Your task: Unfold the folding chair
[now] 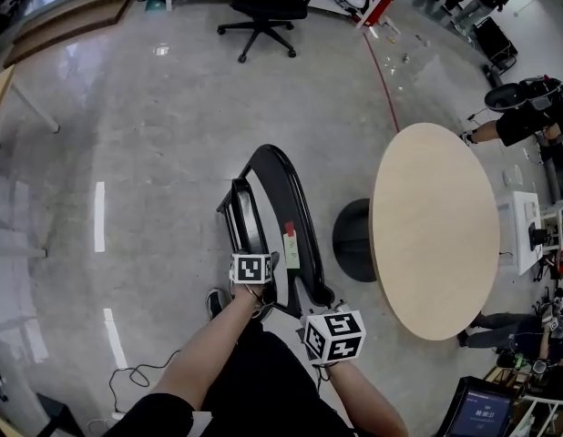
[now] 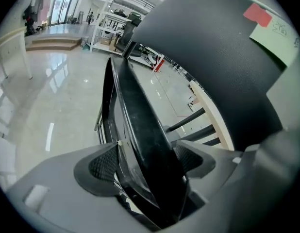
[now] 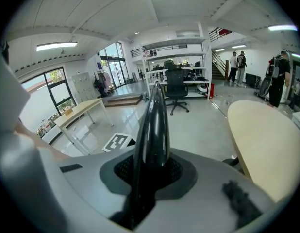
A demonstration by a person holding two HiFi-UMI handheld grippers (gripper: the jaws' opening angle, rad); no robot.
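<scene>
- The folding chair stands on the floor beside the round table, still nearly flat; the unfolding remains to be done.
- The left hand-held gripper is spread around one panel's edge; the right hand-held gripper pinches another edge.

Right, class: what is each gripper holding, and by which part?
The right gripper is clamped on the folding chair's thin black edge. The left gripper stands open astride another chair panel, gripping nothing.
</scene>
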